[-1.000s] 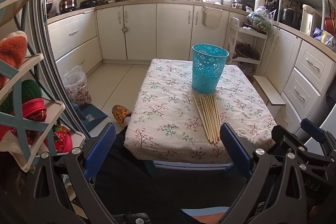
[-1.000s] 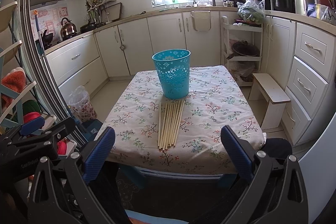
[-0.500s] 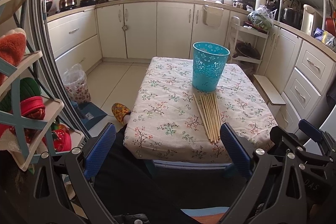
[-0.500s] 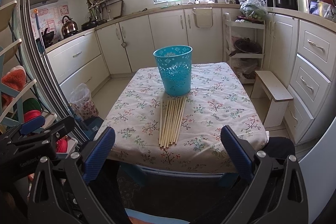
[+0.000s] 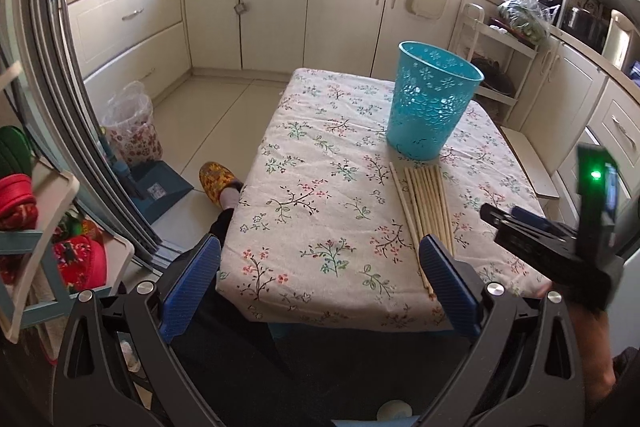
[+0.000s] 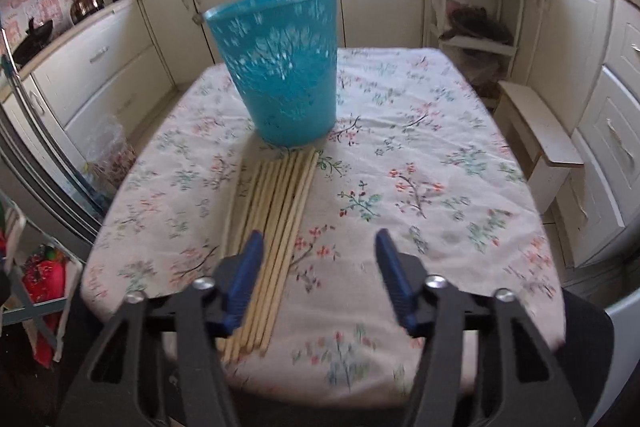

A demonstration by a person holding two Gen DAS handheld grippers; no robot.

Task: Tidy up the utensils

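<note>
Several pale wooden chopsticks (image 5: 424, 211) (image 6: 272, 227) lie side by side on the flowered tablecloth (image 5: 312, 195) (image 6: 440, 187), their far ends at the foot of an upright turquoise openwork basket (image 5: 432, 107) (image 6: 280, 67). My right gripper (image 6: 319, 239) hangs low over their near ends with its jaws closing. Its left finger (image 6: 244, 275) is above the bundle, and a few sticks lie in the gap untouched. The left wrist view shows that gripper's body (image 5: 552, 239) at the right. My left gripper (image 5: 318, 251) stands wide open and empty at the table's near edge, left of the sticks.
A white step stool (image 6: 536, 139) stands right of the table. To the left on the floor are a foot in a yellow slipper (image 5: 218, 181), a blue dustpan (image 5: 160, 195) and a bagged bin (image 5: 128, 131). A shelf rack (image 5: 40, 227) is close on the far left.
Both grippers have moved forward and down toward the table. The right one went further, now over the chopsticks' near ends, and its jaws have narrowed from fully wide.
</note>
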